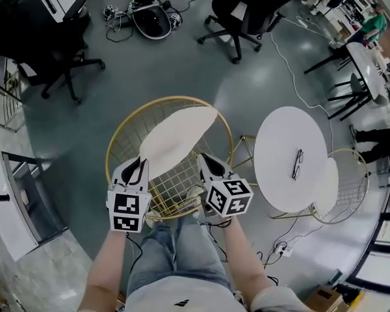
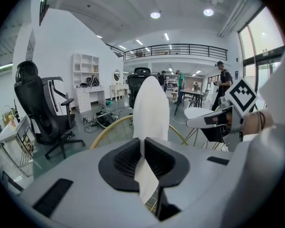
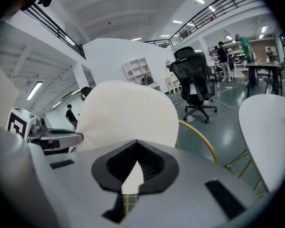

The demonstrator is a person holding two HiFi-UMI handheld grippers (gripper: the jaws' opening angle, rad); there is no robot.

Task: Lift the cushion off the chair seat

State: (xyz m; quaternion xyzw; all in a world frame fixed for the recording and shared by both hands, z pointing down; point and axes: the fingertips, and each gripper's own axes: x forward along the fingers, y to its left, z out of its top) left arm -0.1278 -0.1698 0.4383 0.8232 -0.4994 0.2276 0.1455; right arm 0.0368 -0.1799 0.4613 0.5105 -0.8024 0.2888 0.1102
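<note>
Gripping the cream oval fabric cushion (image 1: pixel 179 138) at two separate places on its near edge, we keep the pad from sagging or swinging. The left gripper (image 1: pixel 140 164) has its jaws clamped on a fold of the cream fabric near the left end of that edge. The right gripper (image 1: pixel 207 162) has its jaws pressed tight on the fabric toward the right end. We judge that this paired hold suits a soft, wide pad, since a single pinch would let it droop and twist. The cushion sits above the round gold wire chair (image 1: pixel 117 142), with bare wire mesh of the seat showing beneath its near edge. We cannot tell whether its far edge touches the rim. In the head view the oval's long axis runs diagonally from near-left to far-right across the seat. The pad extends away from the jaws toward the far rim. The left gripper view shows it narrow, almost edge-on; the right gripper view shows its broad face.
</note>
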